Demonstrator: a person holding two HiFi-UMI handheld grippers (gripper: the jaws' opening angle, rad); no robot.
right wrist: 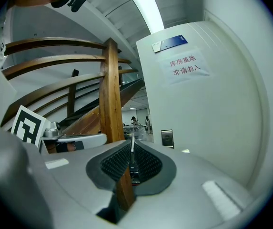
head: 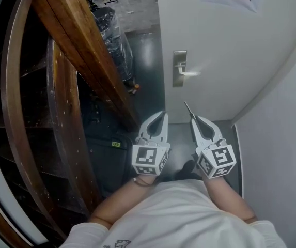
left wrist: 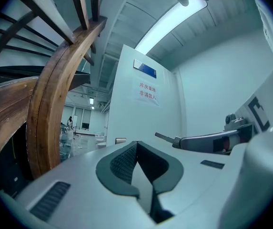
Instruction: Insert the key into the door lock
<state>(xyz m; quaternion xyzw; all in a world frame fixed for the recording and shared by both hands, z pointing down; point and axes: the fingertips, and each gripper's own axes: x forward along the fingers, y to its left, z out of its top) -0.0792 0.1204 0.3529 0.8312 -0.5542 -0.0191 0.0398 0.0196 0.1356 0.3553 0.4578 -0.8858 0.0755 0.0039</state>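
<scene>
Half of the job at most looked done: the right gripper (head: 193,119) had its jaws closed on the thin silver metal key (head: 187,108), whose blade stuck out past the fingertips and pointed toward the white door (head: 215,45). Nothing of the insertion itself was done; the key hung in open air, well apart from the rectangular brushed-metal lock plate (head: 179,67) and its lever handle (head: 190,74). The left gripper (head: 161,114) sat just beside the right one, jaws brought together on nothing, with only its dark ribbed pads (left wrist: 122,163) showing in its own view. Left to do, by my judgement: carry the key up to the plate, find the keyhole, which was too small to make out, line up the blade and push it in. The brown curved wooden stair rail (head: 80,61) stood close on the left, so the approach probably had little room on that side.
</scene>
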